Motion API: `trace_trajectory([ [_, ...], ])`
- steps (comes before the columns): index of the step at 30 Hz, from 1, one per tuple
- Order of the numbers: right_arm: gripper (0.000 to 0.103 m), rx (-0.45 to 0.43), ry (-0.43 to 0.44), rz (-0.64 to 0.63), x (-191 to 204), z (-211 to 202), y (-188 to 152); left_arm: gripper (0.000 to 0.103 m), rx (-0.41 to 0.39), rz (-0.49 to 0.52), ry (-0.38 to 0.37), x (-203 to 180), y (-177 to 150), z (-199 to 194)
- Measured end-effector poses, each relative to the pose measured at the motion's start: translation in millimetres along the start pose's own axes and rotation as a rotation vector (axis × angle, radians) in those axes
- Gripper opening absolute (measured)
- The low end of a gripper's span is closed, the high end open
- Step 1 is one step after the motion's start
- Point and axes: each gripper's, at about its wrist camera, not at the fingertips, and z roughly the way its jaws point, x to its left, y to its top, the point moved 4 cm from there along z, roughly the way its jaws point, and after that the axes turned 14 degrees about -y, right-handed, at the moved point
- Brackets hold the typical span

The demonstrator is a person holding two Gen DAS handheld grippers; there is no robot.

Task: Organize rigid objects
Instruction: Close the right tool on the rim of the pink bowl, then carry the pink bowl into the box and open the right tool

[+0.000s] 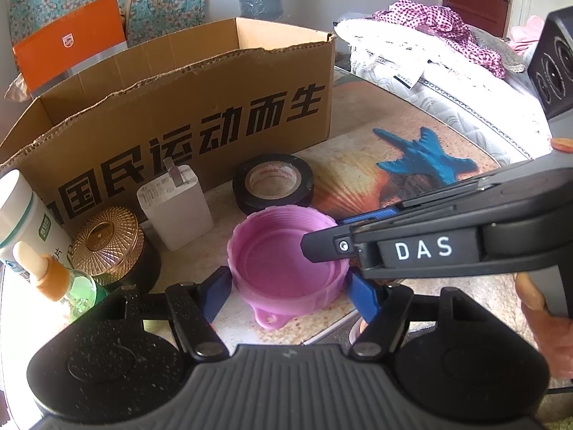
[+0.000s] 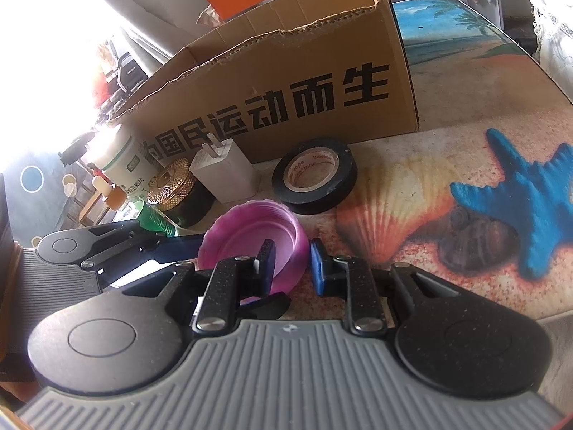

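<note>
**Pink cap caught between both grippers**

The pink cap (image 1: 288, 254) sits open side up on the table mat (image 2: 447, 136), just in front of the cardboard box (image 1: 172, 107). The right gripper (image 2: 292, 263) is nearly closed, pinching the cap's near wall, one finger inside. The left gripper (image 1: 286, 288) straddles the whole cap, pads at its sides; I can't tell if they press. Black tape roll (image 1: 274, 182) sits just behind.

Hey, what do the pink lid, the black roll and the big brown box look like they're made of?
Round pink lid: probably moulded plastic, matte, with a ribbed rim and threads showing inside.
Black tape roll: looks like glossy vinyl tape wound on a printed, likely cardboard core.
Large brown box: corrugated cardboard, matte, with ragged torn top edges and black printed characters.
</note>
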Motion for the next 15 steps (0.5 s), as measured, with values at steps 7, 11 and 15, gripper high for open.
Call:
trace_trajectory([
  [7, 0.020, -0.046, -0.008, -0.013, 3.5, -16.1, 4.9, 0.072, -0.039, 0.016, 0.009, -5.3, 8.3, -15.1],
  [11, 0.020, -0.099, -0.007, -0.028, 8.4, -35.0, 14.9, 0.072, -0.087, 0.036, 0.020, -7.7, 19.9, -33.2],
  [15, 0.020, -0.170, 0.003, -0.056, 16.0, -56.4, 35.2, 0.072, -0.146, 0.049, 0.039, -5.0, 40.4, -56.5],
])
